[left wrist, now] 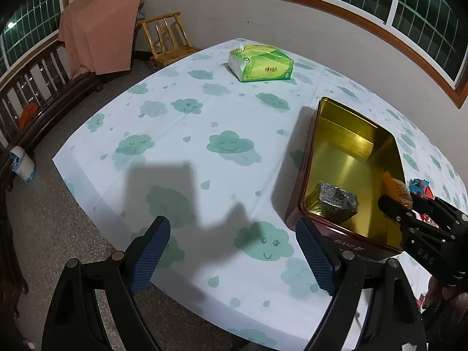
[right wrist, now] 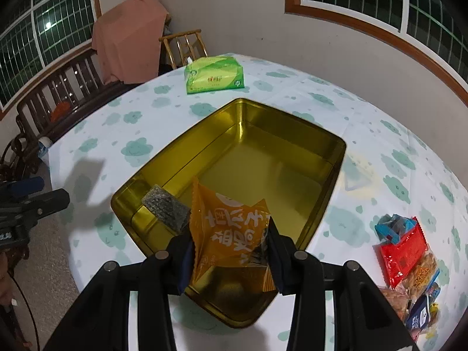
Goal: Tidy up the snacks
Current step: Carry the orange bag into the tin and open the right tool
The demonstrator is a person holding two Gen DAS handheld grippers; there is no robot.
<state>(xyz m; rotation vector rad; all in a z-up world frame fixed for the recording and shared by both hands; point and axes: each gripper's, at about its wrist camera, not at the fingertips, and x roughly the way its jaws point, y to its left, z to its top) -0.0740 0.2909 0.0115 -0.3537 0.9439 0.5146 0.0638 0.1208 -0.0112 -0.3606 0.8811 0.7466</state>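
Nearest the right wrist camera, the right gripper has its two black fingers closed partway on an orange snack packet, pinching it on both sides with the white-printed face toward the lens. The packet hangs over the near end of an open gold tin, above its floor. Inside the tin, just left of the packet, a dark speckled packet rests against the near-left wall; the rest of the tin's floor is bare.

In the left wrist view, the left gripper hovers above the cloud-print tablecloth near the table's near edge, its blue-padded fingers spread wide with nothing between them. The tin sits just to its right, its red outer wall facing the camera.

To the right of the tin, near the table's right edge, lies a heap of loose snacks: a red packet, blue wrappers and a clear bag of golden pieces, touching one another.

Farther back, toward the far side of the table and apart from the tin, lies a green tissue pack. Beyond the table stand a small wooden chair, a dark wooden bench along the left, and a pink cloth draped over something.
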